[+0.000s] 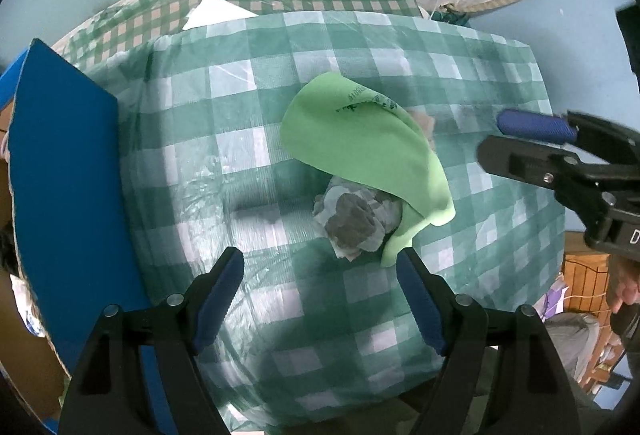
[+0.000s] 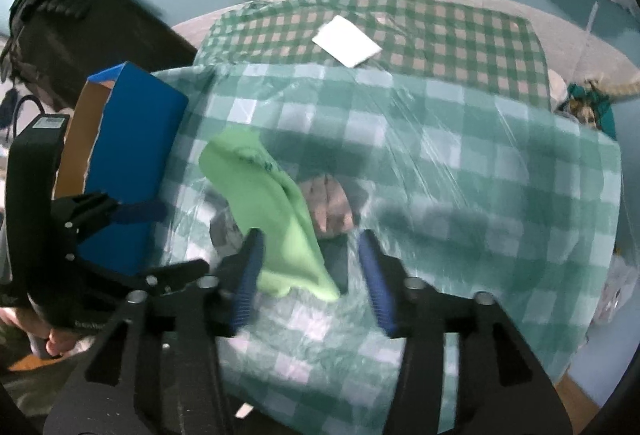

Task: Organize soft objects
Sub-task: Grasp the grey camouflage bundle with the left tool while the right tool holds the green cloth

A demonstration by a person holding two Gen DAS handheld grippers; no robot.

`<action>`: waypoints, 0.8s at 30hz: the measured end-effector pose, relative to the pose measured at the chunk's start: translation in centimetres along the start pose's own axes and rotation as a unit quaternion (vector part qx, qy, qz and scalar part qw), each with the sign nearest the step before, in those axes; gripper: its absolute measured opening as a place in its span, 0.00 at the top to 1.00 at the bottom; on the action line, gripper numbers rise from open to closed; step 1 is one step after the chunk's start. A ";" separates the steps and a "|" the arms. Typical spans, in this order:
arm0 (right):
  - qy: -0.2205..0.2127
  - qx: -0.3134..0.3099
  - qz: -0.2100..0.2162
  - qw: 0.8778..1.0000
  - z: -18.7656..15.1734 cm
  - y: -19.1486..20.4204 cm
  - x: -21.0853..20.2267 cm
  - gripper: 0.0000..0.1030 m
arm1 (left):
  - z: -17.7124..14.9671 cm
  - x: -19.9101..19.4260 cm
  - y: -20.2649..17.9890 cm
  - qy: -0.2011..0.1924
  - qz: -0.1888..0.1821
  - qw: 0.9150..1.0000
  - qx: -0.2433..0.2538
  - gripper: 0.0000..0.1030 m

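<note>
Here, at the far left, a blue box (image 1: 60, 171) stands open beside the table; its brown inside shows in the right wrist view, but what it holds is hidden. A green-and-white checked cloth (image 1: 224, 123) under clear plastic covers the table. Near its middle lies a light green cloth (image 1: 352, 139), draped over a crumpled grey-and-white rag (image 1: 352, 219). Dark green printing runs along the green cloth's upper edge, too small and curved to read. A pinkish-brown soft thing (image 2: 330, 207) peeks out from behind the green cloth in the right wrist view; blur makes it hard to tell what it is.

The left gripper (image 1: 320, 299) hangs over the table with its jaws wide apart and nothing between them, the rag just beyond the tips. Farther right, the right gripper (image 2: 312, 275) also has its jaws apart; the lower end of the green cloth lies between them, close against the left pad, but not pinched. A white letter "D" shows on that gripper's body at the frame's edge, the rest cut off. On a second checked cloth beyond lies a white sheet (image 2: 346, 41).
</note>
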State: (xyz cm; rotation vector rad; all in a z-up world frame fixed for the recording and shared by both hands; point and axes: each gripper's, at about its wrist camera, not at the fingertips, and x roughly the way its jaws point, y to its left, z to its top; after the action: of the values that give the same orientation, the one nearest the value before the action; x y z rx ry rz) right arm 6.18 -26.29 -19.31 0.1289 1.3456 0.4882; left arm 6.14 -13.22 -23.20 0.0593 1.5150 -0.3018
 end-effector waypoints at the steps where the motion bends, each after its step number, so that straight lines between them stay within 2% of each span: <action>1: 0.001 -0.009 0.000 1.000 0.4 0.2 0.3 0.43 | 0.1 0.1 0.0 0.000 0.000 1.000 -0.001 0.23; 10: 0.034 -0.079 0.012 0.996 3.4 2.3 3.8 0.42 | 0.7 0.7 1.2 0.000 -0.014 1.000 -0.019 0.23; 20: 0.062 -0.113 0.029 0.991 4.6 3.9 7.1 0.42 | 0.9 1.2 2.1 0.011 -0.019 0.999 -0.031 0.23; 22: 0.067 -0.123 0.028 0.990 4.5 4.3 7.5 0.52 | 1.0 1.2 2.2 0.012 -0.020 0.999 -0.031 0.23; 24: 0.073 -0.132 0.025 0.988 4.2 4.6 7.9 0.78 | 1.1 1.3 2.2 0.013 -0.020 0.999 -0.031 0.23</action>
State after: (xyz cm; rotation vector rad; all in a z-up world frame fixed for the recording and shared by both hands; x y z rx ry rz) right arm 10.11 -18.11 -23.74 -0.0925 1.4104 0.7253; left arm 7.77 -11.52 -24.70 -0.0176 1.5512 -0.2869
